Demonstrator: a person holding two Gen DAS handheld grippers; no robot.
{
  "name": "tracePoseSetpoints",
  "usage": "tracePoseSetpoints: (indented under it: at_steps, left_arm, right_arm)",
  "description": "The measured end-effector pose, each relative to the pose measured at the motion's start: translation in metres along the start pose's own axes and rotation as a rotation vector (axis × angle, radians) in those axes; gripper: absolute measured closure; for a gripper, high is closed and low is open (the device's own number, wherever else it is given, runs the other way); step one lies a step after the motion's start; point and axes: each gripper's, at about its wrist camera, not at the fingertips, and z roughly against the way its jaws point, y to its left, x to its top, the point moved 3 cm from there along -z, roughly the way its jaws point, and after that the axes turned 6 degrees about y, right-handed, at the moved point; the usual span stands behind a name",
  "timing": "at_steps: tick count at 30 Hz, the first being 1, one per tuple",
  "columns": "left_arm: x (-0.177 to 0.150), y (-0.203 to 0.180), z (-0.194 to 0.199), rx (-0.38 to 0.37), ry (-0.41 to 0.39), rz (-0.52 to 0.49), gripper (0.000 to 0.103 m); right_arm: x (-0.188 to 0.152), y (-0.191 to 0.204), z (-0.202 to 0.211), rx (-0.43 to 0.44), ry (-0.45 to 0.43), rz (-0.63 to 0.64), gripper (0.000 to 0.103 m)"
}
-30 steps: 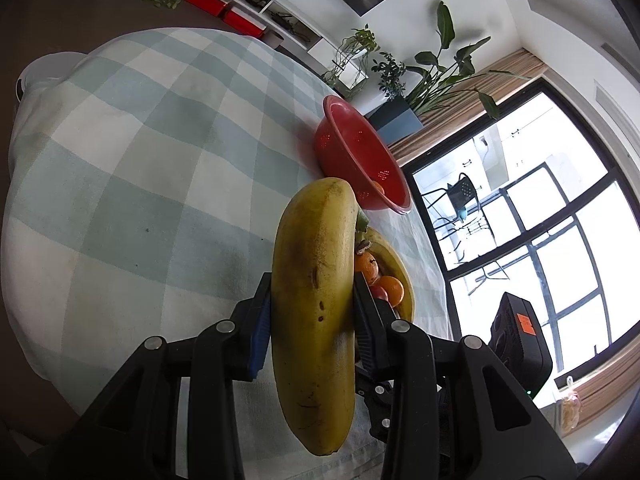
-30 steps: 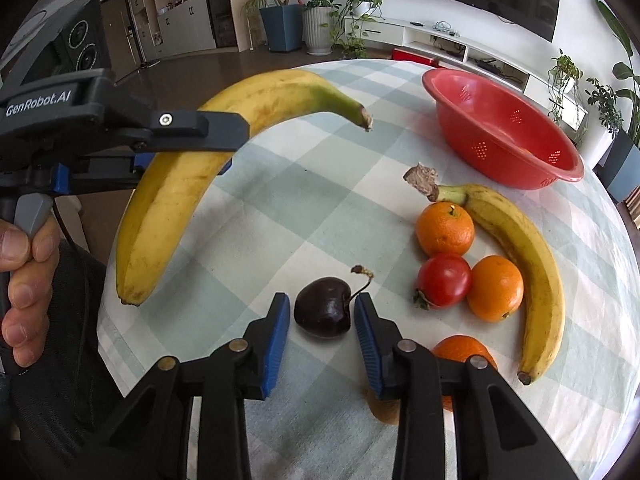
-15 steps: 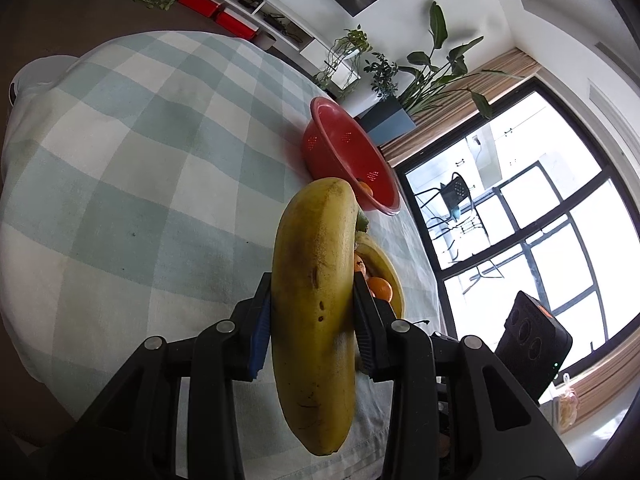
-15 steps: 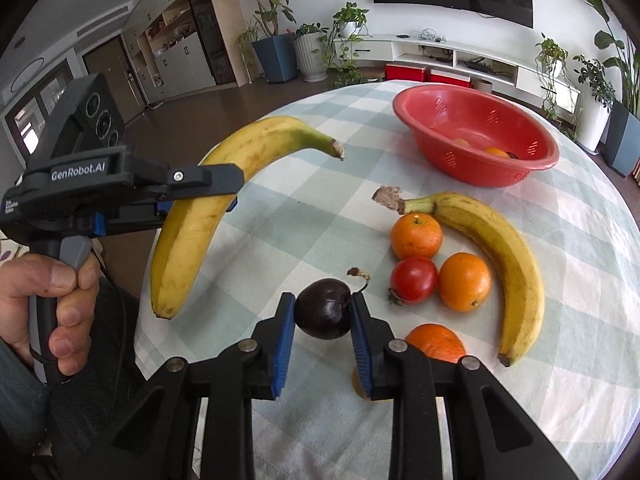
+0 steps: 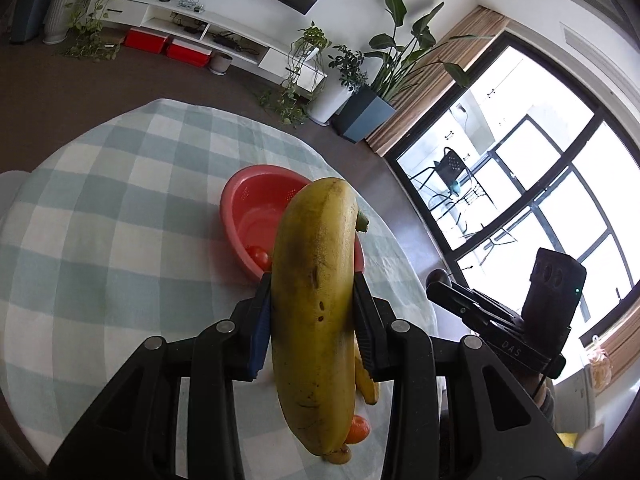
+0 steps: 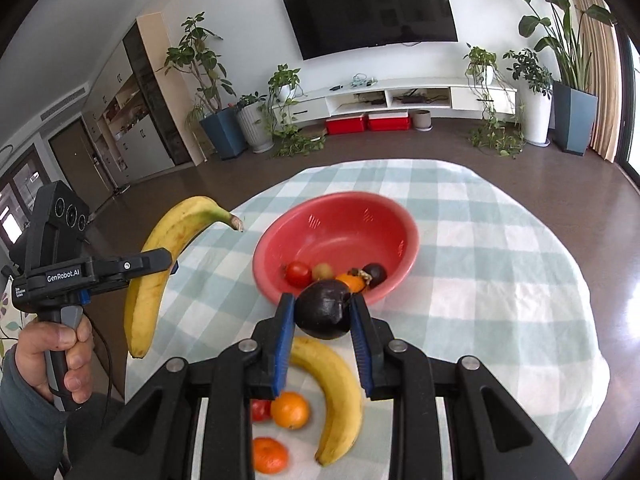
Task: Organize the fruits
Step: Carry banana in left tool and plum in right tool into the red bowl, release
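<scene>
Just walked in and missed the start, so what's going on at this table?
A person is sorting fruit with a handheld gripper in each hand. The left gripper is clamped on a banana held in the air, and the right gripper is clamped on a dark plum-like fruit near the red bowl, which already holds a tomato and a few other small fruits. Another banana, oranges and a tomato are on the checked tablecloth.
</scene>
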Motion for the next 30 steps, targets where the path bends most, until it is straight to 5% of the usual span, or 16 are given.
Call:
tracePoseSetpoints:
  at_steps: [6,12,30]
  left_arm:
    - [0.058,-0.008,-0.059,0.048,0.076,-0.039,0.07]
    - [0.083,0.01,-0.116,0.071,0.138,-0.004,0.07]
    - [0.073,0.035,-0.167,0.113,0.203,0.008,0.069]
  right_arm:
    - [0.04,-0.009,-0.046,0.0,0.053,0.022,0.073]
    - [0.047,-0.017,-0.095,-0.03,0.129,0.038,0.073]
    - [0.032,-0.018,-0.143,-0.099,0.234,0.09,0.073]
